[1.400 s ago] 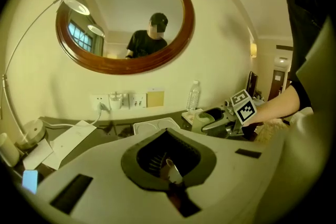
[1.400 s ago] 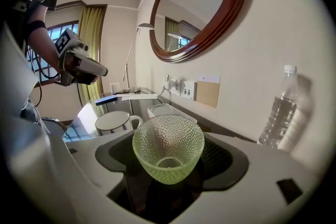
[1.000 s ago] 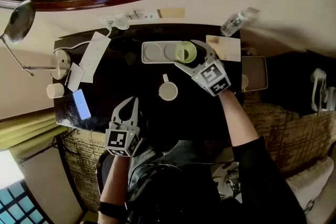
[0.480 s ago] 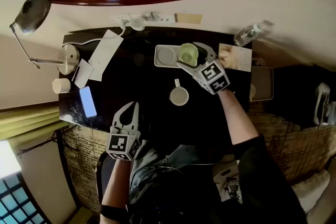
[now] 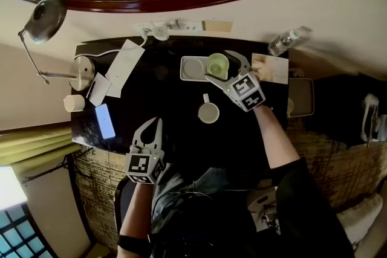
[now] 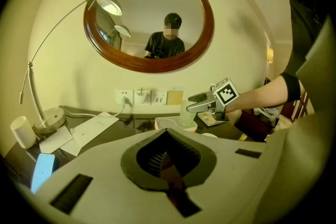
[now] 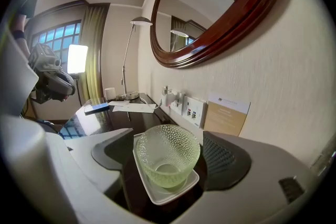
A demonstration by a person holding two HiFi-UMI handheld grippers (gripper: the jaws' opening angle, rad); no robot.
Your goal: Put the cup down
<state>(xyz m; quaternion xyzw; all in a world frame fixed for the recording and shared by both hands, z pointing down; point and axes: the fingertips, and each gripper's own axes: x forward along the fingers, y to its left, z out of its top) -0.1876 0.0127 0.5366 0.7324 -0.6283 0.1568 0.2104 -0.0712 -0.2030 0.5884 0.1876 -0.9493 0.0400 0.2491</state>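
Note:
A green dimpled glass cup (image 5: pixel 217 63) stands upright on the right half of a white tray (image 5: pixel 192 68) at the back of the black table. My right gripper (image 5: pixel 221 65) reaches round it, one jaw on each side. In the right gripper view the cup (image 7: pixel 167 157) sits on the tray (image 7: pixel 157 194) with a thin gap to each pad. These jaws have just been opening and stand open around the cup. My left gripper (image 5: pixel 153 124) is shut and holds nothing, low over the table's front edge, far from the cup.
A white mug (image 5: pixel 208 112) stands in front of the tray. At the left are a desk lamp (image 5: pixel 82 72), papers (image 5: pixel 124 65), a blue phone (image 5: pixel 106 121) and a paper cup (image 5: pixel 74 103). A card (image 5: pixel 271 67) and a water bottle (image 5: pixel 284 40) lie at the right. Wall sockets and a round mirror are behind.
The right jaws have spread a little wider round the cup, which now rests on the tray. The head view has shifted slightly. The left gripper stays shut.

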